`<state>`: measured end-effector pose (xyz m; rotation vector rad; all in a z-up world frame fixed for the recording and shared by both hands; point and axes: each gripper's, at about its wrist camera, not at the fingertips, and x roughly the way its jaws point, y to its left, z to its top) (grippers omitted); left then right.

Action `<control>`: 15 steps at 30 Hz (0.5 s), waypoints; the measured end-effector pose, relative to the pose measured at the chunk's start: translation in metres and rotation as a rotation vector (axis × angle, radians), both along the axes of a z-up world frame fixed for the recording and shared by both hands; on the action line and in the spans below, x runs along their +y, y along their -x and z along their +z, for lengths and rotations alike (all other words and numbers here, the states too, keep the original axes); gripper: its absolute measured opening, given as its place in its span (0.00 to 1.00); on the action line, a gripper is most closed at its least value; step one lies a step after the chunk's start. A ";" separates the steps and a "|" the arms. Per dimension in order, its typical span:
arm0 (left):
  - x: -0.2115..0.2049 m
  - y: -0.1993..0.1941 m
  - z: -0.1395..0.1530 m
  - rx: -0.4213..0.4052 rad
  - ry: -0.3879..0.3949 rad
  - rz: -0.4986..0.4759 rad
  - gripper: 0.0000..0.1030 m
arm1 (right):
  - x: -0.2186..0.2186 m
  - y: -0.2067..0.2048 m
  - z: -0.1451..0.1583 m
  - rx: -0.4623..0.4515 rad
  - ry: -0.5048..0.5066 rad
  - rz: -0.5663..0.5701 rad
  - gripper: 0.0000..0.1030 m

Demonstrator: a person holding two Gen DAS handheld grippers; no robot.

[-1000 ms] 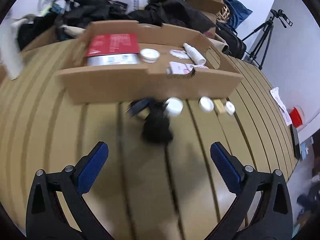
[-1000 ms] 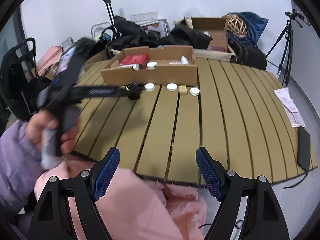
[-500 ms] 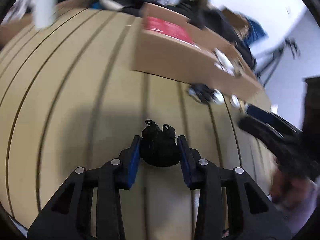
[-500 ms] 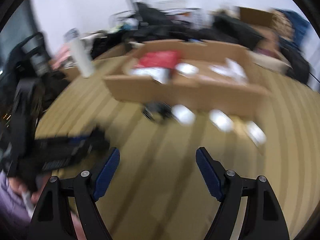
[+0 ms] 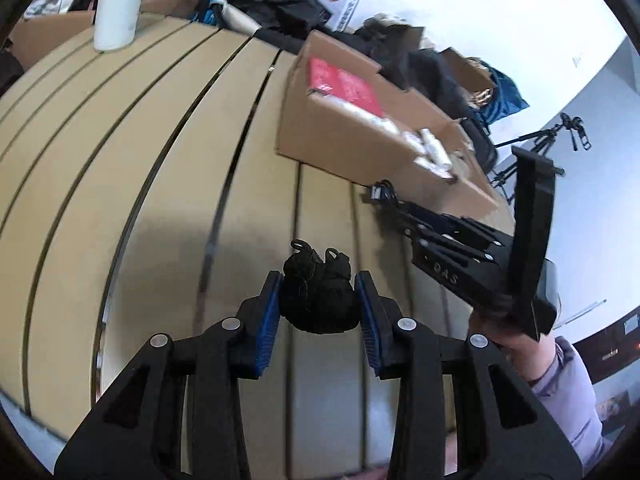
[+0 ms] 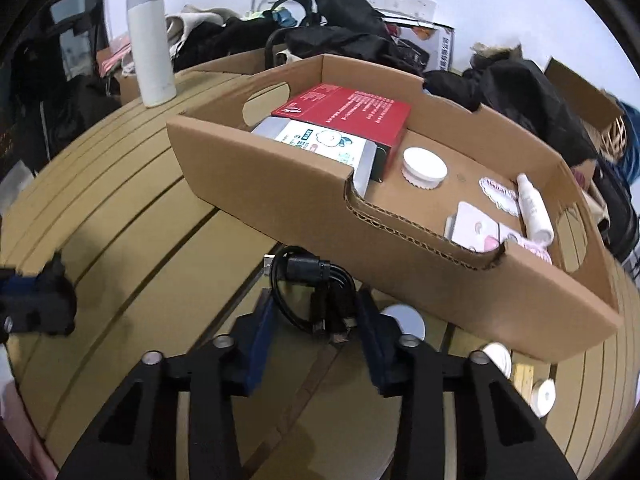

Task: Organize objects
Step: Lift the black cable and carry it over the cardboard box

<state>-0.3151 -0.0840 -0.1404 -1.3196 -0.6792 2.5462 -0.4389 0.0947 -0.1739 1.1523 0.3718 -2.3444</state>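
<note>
Holding two items at once, we log both as picked and awaiting stowage in the cardboard tray (image 6: 400, 236).

Item 1: black cord bundle (image 5: 318, 296), clenched between the jaws of the left gripper (image 5: 319, 312), on the near side of the tray and well apart from it, just over the bench (image 5: 140, 200). Lumpy, no clear long axis; its two small loops point away from us, toward the tray.

Item 2: coiled black USB cable (image 6: 316, 292), grasped by the jaws of the right gripper (image 6: 316, 320), just before the tray's near wall. Long axis runs roughly along the fingers; the plug end points up and left toward that wall.

Step in hand, as we judge: carry. Next move calls for lifting each above the wall, clearing the red box (image 6: 344, 114) and white jar (image 6: 424, 166), then releasing over bare tray floor.
</note>
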 end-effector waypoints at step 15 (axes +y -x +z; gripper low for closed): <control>0.071 -0.108 0.077 0.144 0.090 -0.170 0.32 | 0.086 -0.221 0.113 0.165 0.152 -0.118 0.29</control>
